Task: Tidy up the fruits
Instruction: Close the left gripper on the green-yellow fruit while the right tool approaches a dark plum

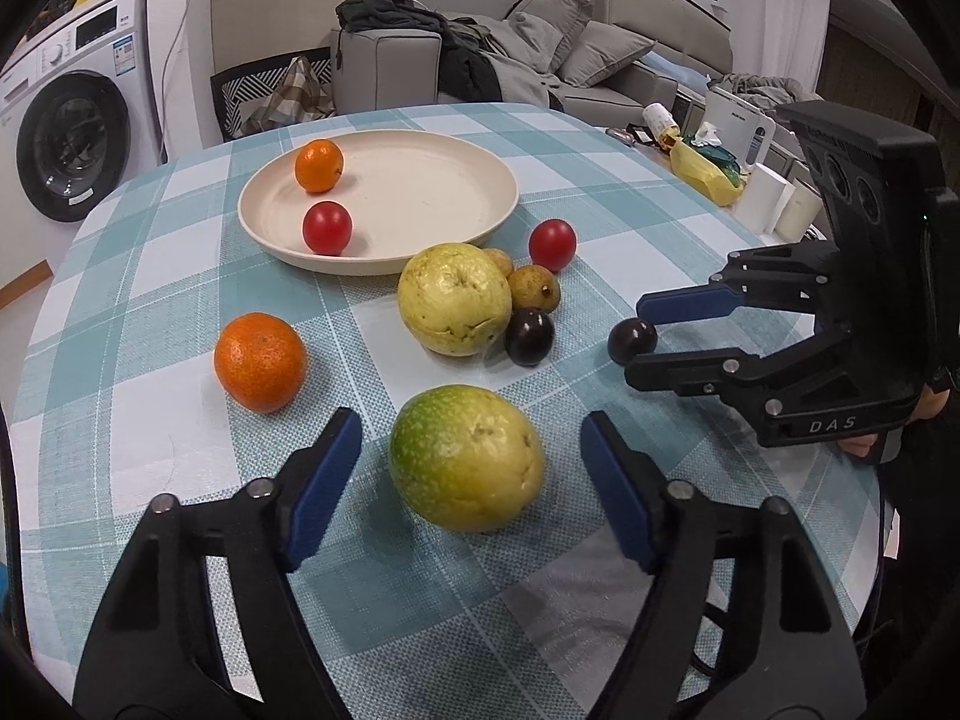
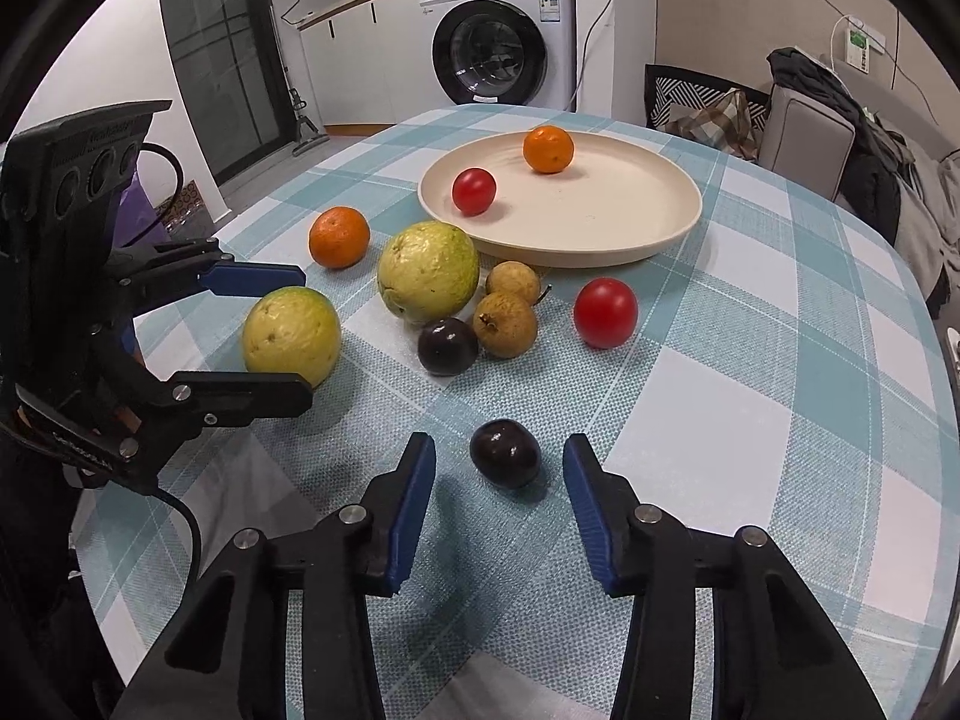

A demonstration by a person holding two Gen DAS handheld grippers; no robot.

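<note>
Left gripper [image 1: 471, 462] fingers released, straddling green-yellow guava [image 1: 467, 457], no contact. Right gripper [image 2: 498, 459] fingers released around dark plum [image 2: 504, 452], centred between.

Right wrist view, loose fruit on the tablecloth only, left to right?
Green-yellow guava between the left tool's fingers → orange → larger guava → dark plum ahead of the right tool → red tomato.
</note>
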